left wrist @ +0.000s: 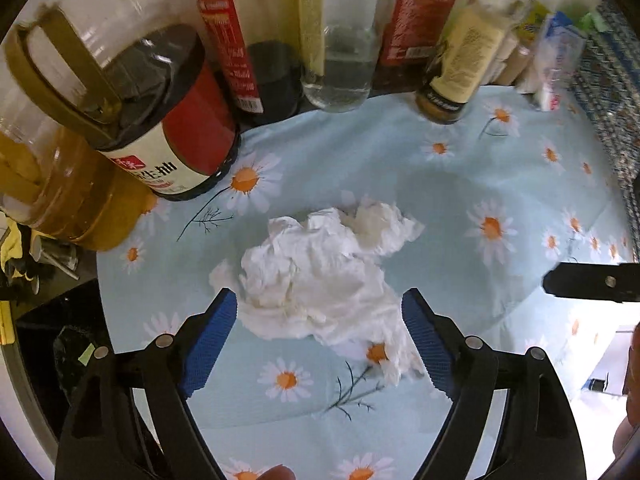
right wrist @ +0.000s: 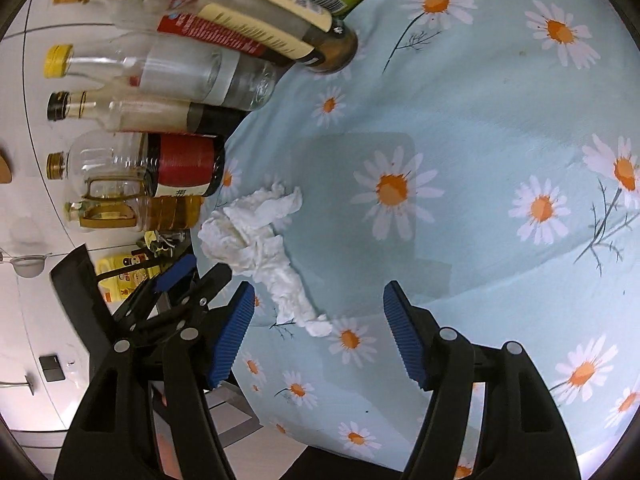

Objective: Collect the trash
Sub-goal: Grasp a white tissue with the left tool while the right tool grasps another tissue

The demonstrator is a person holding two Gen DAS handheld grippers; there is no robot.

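Crumpled tissue (left wrist: 316, 280) on daisy tablecloth (left wrist: 440, 184), between left gripper (left wrist: 320, 312) spread fingers (left wrist: 212, 336)

A round table (right wrist: 500, 112) fills most of both views, covered by a pale blue cloth printed with white and orange daisies (left wrist: 400, 168). A row of bottles and jars (left wrist: 340, 60) crowds its far edge, among them a dark sauce jug with a red label (left wrist: 172, 128), an oil jug (left wrist: 60, 184) and a clear glass jar (right wrist: 192, 72). Beyond the table's edge in the right wrist view stands a white wall (right wrist: 24, 320) with a dark switch plate (right wrist: 52, 368). The light is even and indoor.
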